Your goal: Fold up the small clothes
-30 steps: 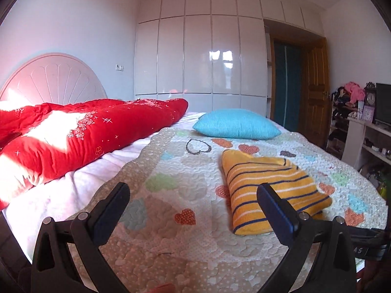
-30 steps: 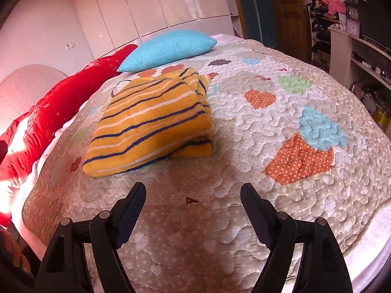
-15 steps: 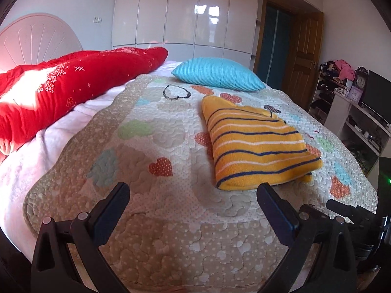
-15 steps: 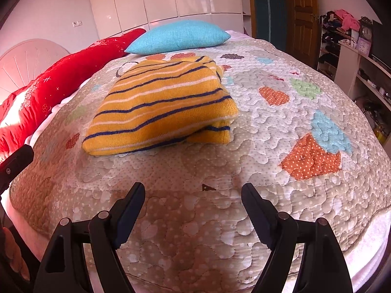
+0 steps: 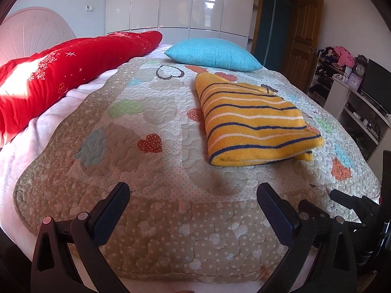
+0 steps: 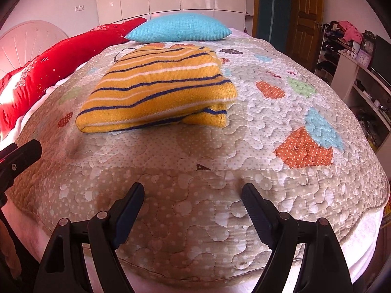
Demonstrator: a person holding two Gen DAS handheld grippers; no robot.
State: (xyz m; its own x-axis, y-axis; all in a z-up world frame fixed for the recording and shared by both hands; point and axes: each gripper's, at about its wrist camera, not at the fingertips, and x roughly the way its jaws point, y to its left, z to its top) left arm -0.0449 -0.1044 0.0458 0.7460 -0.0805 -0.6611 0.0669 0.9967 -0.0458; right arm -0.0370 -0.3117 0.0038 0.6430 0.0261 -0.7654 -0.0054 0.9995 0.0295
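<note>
Grippers stand with jaws wide apart and nothing between them: the left gripper (image 5: 193,196) and the right gripper (image 6: 192,197) both hang over the near edge of the quilt (image 6: 195,232), not touching the cloth. Farther on the quilt lies the sweater (image 6: 158,88), yellow with stripes, already folded into a thick packet. A blue pillow (image 6: 180,30) lies behind it. The folding looks finished or almost; perhaps one more fold or tidying is left.

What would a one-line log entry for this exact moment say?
left gripper: open, empty | right gripper: open, empty | striped sweater: folded on quilt, untouched
</note>
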